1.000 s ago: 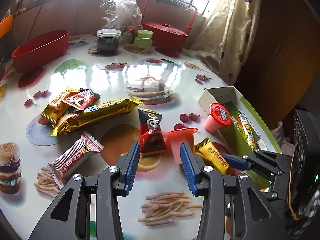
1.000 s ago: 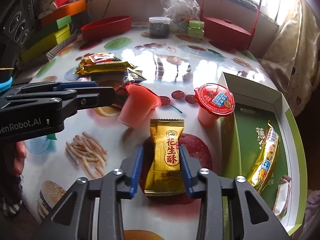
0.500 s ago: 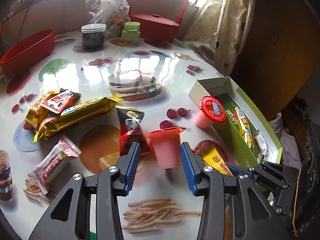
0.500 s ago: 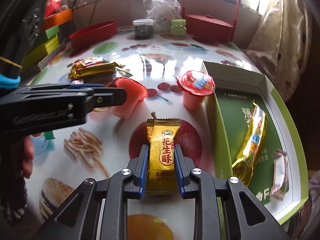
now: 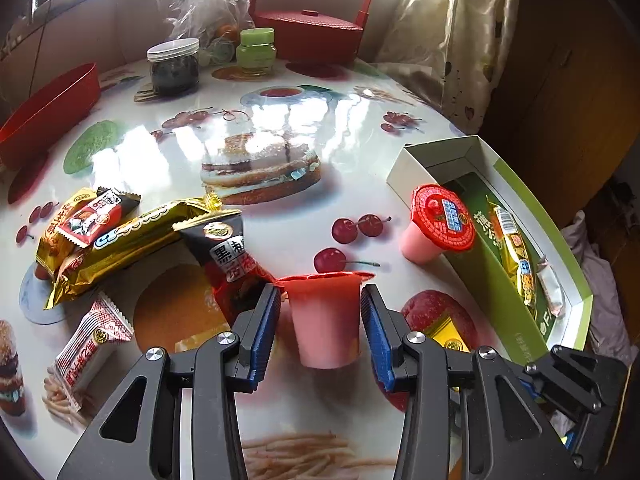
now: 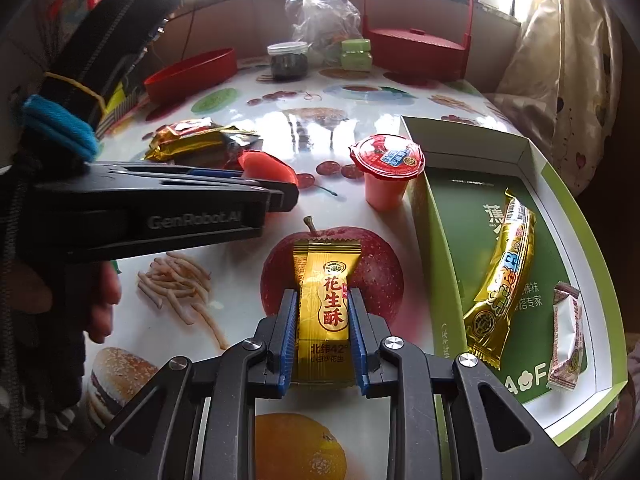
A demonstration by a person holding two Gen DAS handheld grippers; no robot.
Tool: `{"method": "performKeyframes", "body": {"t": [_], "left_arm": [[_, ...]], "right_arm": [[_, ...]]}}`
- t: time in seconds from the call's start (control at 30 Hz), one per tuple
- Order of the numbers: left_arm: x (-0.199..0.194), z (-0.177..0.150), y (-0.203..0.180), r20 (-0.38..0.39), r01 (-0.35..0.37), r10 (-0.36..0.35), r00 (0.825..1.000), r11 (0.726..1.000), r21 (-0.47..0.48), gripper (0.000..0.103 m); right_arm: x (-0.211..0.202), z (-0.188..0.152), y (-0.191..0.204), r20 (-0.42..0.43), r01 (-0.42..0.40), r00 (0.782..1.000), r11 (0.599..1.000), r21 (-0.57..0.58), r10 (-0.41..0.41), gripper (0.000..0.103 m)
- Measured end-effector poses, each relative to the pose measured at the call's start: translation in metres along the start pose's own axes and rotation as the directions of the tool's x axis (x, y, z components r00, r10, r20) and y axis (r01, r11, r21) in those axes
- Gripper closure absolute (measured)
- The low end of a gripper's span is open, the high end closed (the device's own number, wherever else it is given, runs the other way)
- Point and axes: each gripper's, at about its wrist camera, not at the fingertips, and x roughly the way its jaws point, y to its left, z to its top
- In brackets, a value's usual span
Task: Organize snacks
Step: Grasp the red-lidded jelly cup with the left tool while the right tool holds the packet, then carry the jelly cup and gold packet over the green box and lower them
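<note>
A pink jelly cup (image 5: 324, 320) with a peeled-up red lid stands between the fingers of my left gripper (image 5: 320, 292). Narrow gaps show beside the cup's body, so that gripper is open. My right gripper (image 6: 323, 295) is shut on a gold peanut-candy packet (image 6: 325, 280) that lies on the printed apple. In the right wrist view the left gripper (image 6: 280, 196) reaches in from the left, half hiding the cup's lid (image 6: 266, 166). A second jelly cup (image 5: 440, 220) stands sealed beside the green-and-white box (image 5: 436, 152), which holds a long gold bar (image 6: 504, 276) and a small pink-white packet (image 6: 566, 336).
Loose snacks lie at the left: a gold pile (image 5: 120, 236), a black-red packet (image 5: 232, 256), a white-red packet (image 5: 88, 352). At the back stand a red bowl (image 5: 44, 116), a dark jar (image 5: 174, 66), a green jar (image 5: 256, 46) and a red basket (image 5: 312, 36). A hand (image 6: 100, 300) holds the left gripper.
My left gripper moved forward until the pink cup stood between its fingers. The right jaws closed onto the gold packet.
</note>
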Motion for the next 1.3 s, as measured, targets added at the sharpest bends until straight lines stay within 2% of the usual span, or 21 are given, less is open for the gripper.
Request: {"method": "performKeyframes", "body": {"t": [0.17, 0.23, 0.27, 0.43, 0.97, 1.3], "left_arm": [[0.002, 0.002, 0.000, 0.002, 0.000, 0.000, 1.000, 1.000, -0.012, 0.060], [0.002, 0.002, 0.001, 0.005, 0.003, -0.003, 1.000, 1.000, -0.014, 0.063], [0.001, 0.002, 0.001, 0.008, 0.009, -0.009, 1.000, 1.000, -0.017, 0.067], [0.000, 0.001, 0.002, 0.015, 0.016, -0.016, 1.000, 1.000, -0.016, 0.068], [-0.028, -0.013, 0.005, 0.097, 0.061, -0.058, 0.994, 0.997, -0.035, 0.068], [-0.053, -0.023, -0.004, 0.146, 0.060, -0.060, 0.988, 0.998, 0.009, 0.068]], "right_arm": [[0.000, 0.000, -0.003, 0.005, -0.013, 1.000, 1.000, 0.011, 0.013, 0.080], [0.000, -0.001, -0.004, 0.007, -0.019, 1.000, 1.000, 0.016, 0.019, 0.080], [0.000, -0.001, -0.004, 0.007, -0.021, 1.000, 1.000, 0.017, 0.020, 0.080], [0.000, -0.001, -0.005, 0.008, -0.020, 1.000, 1.000, 0.021, 0.020, 0.080], [-0.012, -0.003, -0.004, 0.051, 0.018, 0.999, 0.999, 0.049, -0.020, 0.080], [-0.033, -0.006, 0.001, 0.103, 0.050, 0.993, 0.998, 0.046, -0.054, 0.080]]}}
